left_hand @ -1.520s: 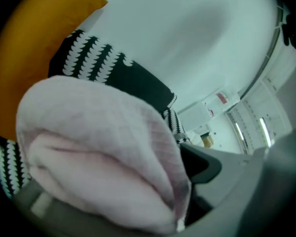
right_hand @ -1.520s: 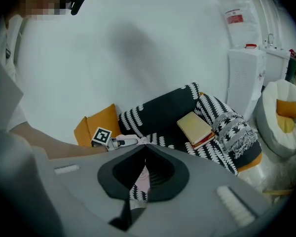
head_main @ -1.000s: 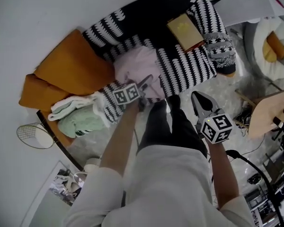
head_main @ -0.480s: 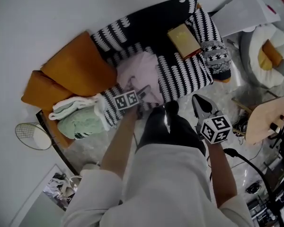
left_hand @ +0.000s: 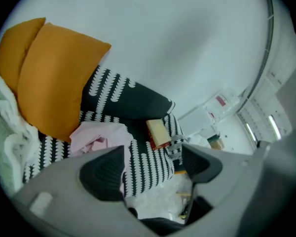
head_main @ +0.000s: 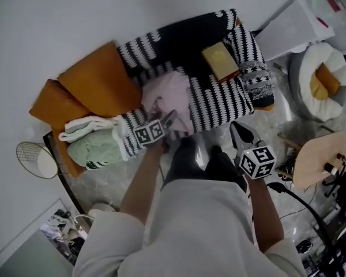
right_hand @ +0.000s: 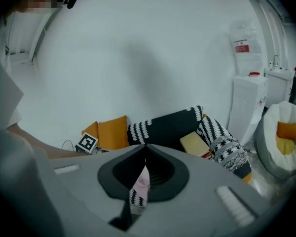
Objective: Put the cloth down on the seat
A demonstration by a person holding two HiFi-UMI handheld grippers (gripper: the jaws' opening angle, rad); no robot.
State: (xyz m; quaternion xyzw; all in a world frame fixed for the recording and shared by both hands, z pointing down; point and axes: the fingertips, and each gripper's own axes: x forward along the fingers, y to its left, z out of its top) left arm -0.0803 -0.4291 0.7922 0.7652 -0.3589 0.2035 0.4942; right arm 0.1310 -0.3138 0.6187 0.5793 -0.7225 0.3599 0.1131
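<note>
A pink cloth (head_main: 170,97) lies crumpled on the seat of a sofa with a black-and-white patterned cover (head_main: 219,97). The left gripper view shows the cloth (left_hand: 96,135) beyond the left pad. My left gripper (head_main: 174,119) hovers at the seat's front edge, just short of the cloth. Its jaws (left_hand: 153,164) are apart and closing, with nothing between them. My right gripper (head_main: 237,126) hangs lower right over the floor, off the sofa. Its jaws (right_hand: 145,147) are shut and empty.
A yellow book (head_main: 220,61) rests on the sofa's right side. Two orange cushions (head_main: 95,79) lean at the left, with folded green and white cloths (head_main: 92,146) below them. A white beanbag (head_main: 320,79) and a wooden stool (head_main: 320,160) stand on the right.
My left gripper has drawn back from the pink cloth toward the seat's front edge. The cloth stays on the seat. The right gripper has barely moved.
</note>
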